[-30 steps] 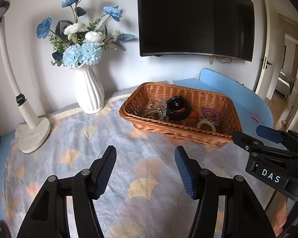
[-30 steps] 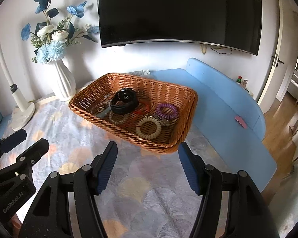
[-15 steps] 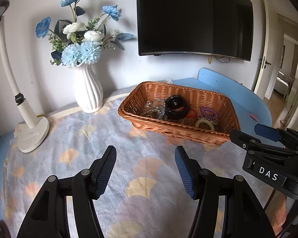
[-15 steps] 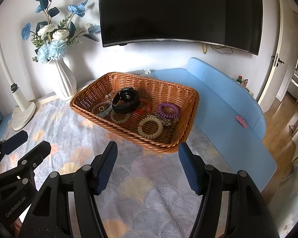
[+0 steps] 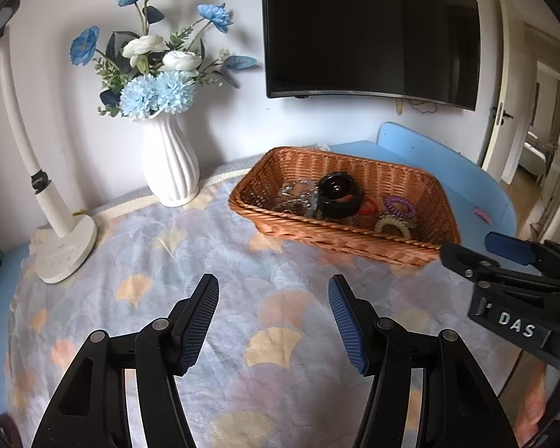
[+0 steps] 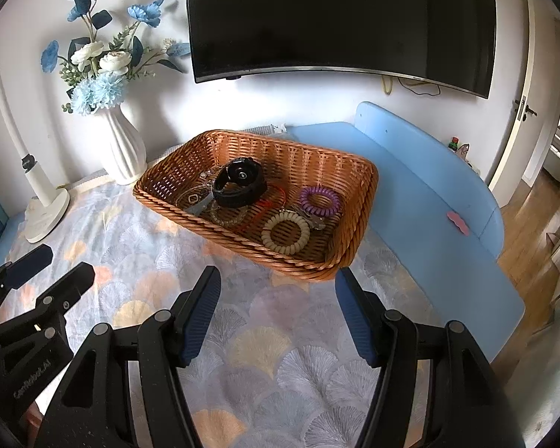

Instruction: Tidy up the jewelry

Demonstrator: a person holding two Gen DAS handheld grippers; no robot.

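Note:
A brown wicker basket [image 5: 354, 240] [image 6: 358, 220] stands on the patterned cloth. In it lie a black watch [image 6: 239, 183] [image 5: 338, 196], a purple coil band [image 6: 319, 201] [image 5: 399, 207], a beige coil band [image 6: 285, 233] [image 5: 394, 226], a red band [image 6: 270, 203] and silver chains [image 5: 295, 198]. My left gripper [image 5: 272, 317] is open and empty, above the cloth in front of the basket. My right gripper [image 6: 278, 317] is open and empty, just short of the basket's near rim. Each gripper shows at the edge of the other's view.
A white vase of blue and white flowers [image 5: 170, 171] [image 6: 125, 153] stands left of the basket. A white desk lamp [image 5: 61, 239] [image 6: 43, 209] is farther left. A dark screen [image 6: 336, 18] hangs on the wall. A blue table edge [image 6: 448, 205] with a pink clip [image 6: 458, 222] lies right.
Both grippers have drawn back a little from the basket, which now looks slightly farther away. Both stay open and empty.

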